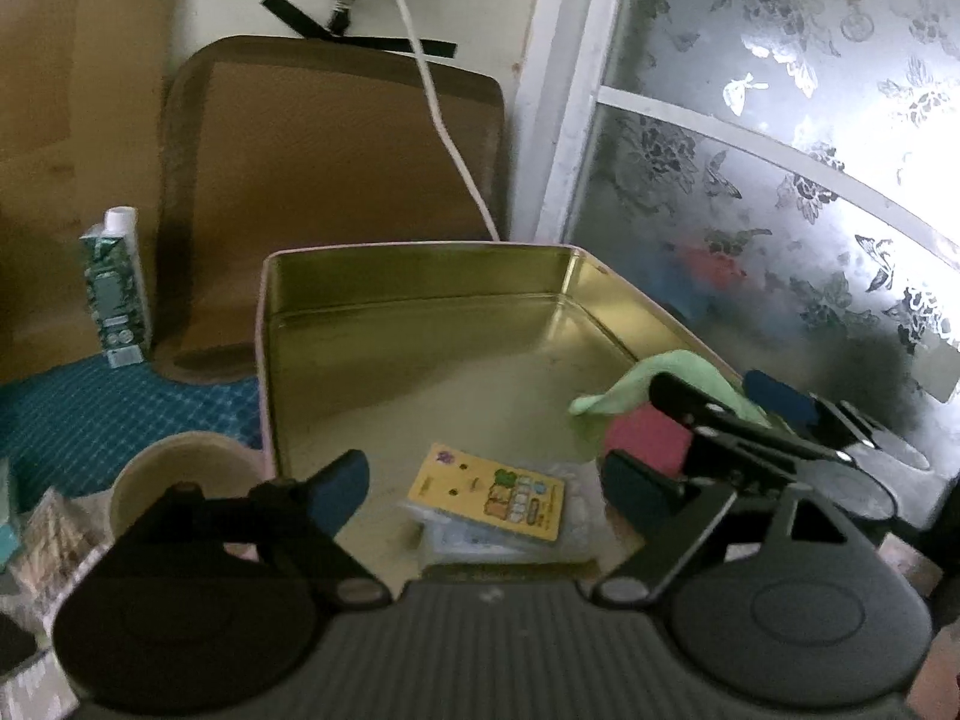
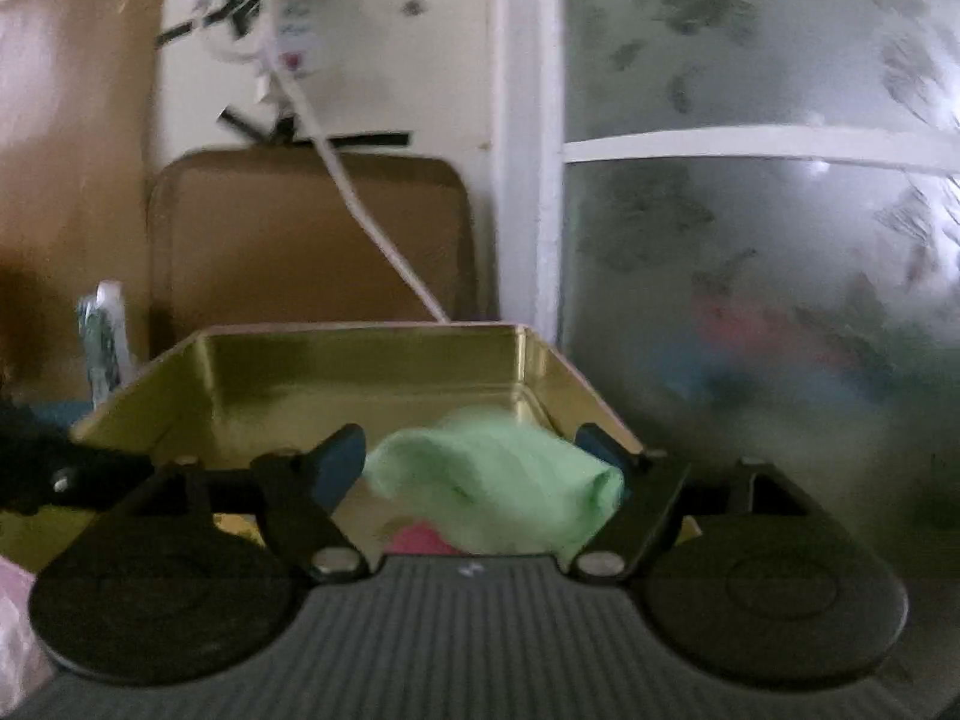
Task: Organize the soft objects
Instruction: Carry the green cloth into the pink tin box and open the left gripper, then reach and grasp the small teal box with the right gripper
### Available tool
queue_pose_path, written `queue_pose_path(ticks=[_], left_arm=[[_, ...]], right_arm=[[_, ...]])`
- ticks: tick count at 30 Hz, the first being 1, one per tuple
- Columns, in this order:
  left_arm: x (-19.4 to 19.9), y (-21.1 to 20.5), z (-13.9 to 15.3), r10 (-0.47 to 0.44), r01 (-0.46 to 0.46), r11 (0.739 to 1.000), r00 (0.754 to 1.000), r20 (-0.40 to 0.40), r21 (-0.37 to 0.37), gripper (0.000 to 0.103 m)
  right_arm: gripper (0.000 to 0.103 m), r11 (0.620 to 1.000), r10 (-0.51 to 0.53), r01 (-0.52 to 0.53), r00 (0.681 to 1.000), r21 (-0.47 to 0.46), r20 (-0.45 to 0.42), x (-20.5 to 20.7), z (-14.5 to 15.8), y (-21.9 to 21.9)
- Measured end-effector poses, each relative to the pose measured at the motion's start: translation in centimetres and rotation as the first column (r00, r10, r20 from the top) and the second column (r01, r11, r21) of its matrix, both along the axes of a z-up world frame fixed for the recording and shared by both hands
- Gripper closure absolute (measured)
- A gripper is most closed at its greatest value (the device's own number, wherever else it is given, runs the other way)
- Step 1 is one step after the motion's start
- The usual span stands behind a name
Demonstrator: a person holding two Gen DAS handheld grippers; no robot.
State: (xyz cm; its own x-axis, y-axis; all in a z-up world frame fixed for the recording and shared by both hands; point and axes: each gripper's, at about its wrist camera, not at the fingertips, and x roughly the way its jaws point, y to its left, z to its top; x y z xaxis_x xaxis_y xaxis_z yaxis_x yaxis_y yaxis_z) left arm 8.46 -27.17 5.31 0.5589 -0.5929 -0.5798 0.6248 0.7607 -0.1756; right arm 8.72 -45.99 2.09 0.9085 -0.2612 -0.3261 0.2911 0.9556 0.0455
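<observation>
An open gold tin [image 1: 420, 276] stands in front of me; in the right wrist view the tin [image 2: 360, 360] is blurred. A yellow card packet [image 1: 486, 501] in clear wrap lies on its floor, between the spread fingers of my left gripper [image 1: 486, 480], which touch nothing. At the tin's right side a light green cloth [image 1: 660, 378] lies crumpled over something pink [image 1: 645, 438]. My right gripper [image 1: 720, 393] reaches in there. In its own view the green cloth [image 2: 498, 474] sits loose between the parted fingers of my right gripper [image 2: 471, 450], with the pink thing [image 2: 420, 540] below.
A brown tray [image 1: 330, 180] leans on the wall behind the tin, with a white cable [image 1: 444, 120] hanging over it. A green patterned carton [image 1: 114, 294] stands at the left on a blue checked mat [image 1: 90, 408]. A tan cup [image 1: 180, 468] sits near left. A frosted window [image 1: 780, 180] fills the right.
</observation>
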Motion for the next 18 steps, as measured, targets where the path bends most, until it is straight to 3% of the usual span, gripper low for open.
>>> queue_pose_path(ticks=[6, 11, 15, 18], left_arm=[[-2.0, 4.6, 0.0, 0.010, -0.009, 0.999, 1.000, 0.023, -0.049, 0.015], [-3.6, 12.0, -0.7, 0.069, -0.066, 0.993, 0.997, 0.026, -0.103, 0.015], [-3.9, 19.0, -2.6, 0.222, -0.221, 0.972, 0.975, 0.010, -0.076, 0.015], [-3.8, 24.1, -4.2, 0.366, -0.365, 0.930, 0.931, 0.013, -0.030, 0.015]], right_arm=[[0.021, 0.998, 0.051, -0.053, 0.997, 0.037, 0.060, -1.3, 0.2, 1.9], [0.021, 0.984, 0.169, -0.175, 0.979, 0.042, 0.118, -2.2, 1.5, 5.5], [0.028, 0.937, 0.343, -0.348, 0.930, 0.016, 0.132, -2.3, 2.5, 10.1], [0.039, 0.863, 0.505, -0.506, 0.860, -0.006, 0.075, -1.8, 2.3, 14.6]])
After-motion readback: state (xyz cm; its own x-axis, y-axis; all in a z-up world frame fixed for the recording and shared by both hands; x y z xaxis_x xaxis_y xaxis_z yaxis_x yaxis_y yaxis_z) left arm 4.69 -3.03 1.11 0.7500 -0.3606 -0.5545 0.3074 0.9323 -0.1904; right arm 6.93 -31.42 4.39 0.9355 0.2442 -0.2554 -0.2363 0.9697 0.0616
